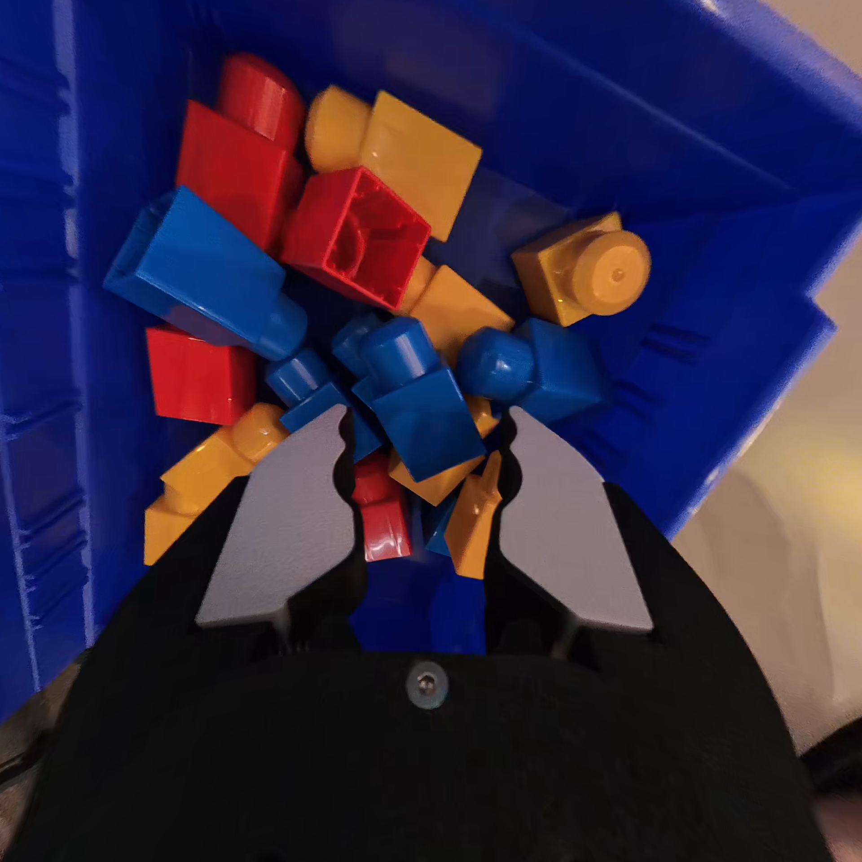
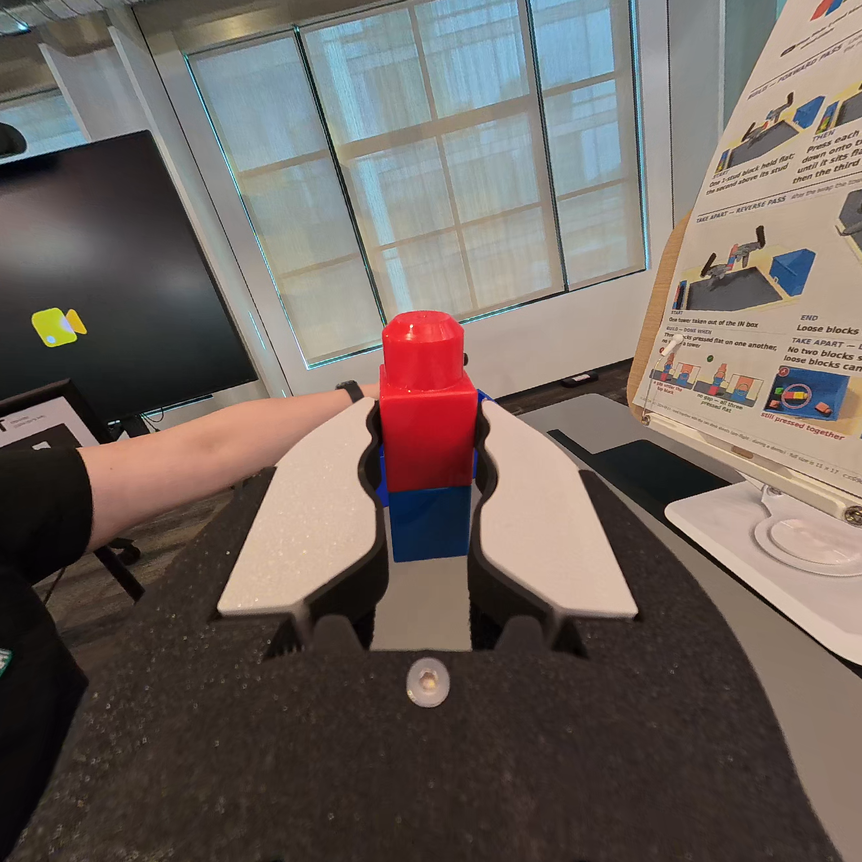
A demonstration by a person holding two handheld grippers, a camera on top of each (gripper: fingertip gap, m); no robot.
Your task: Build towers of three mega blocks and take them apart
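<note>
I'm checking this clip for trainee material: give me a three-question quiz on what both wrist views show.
1. True or false: the right gripper holds a single block.
2. Which colours of loose blocks lie in the blue bin?
3. The left gripper is: A) shut on a yellow block, B) open above the pile, C) out of view.

Key:
1. False: it grips a red block stacked on a blue block.
2. Red, yellow, blue.
3. B.

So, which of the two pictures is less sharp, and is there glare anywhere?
Left wrist view: dim and motion-blurred, softest on the blue bin walls. Right wrist view: sharp and daylit from the window, small glare on the red block; wide-angle bending at the edges.
</note>
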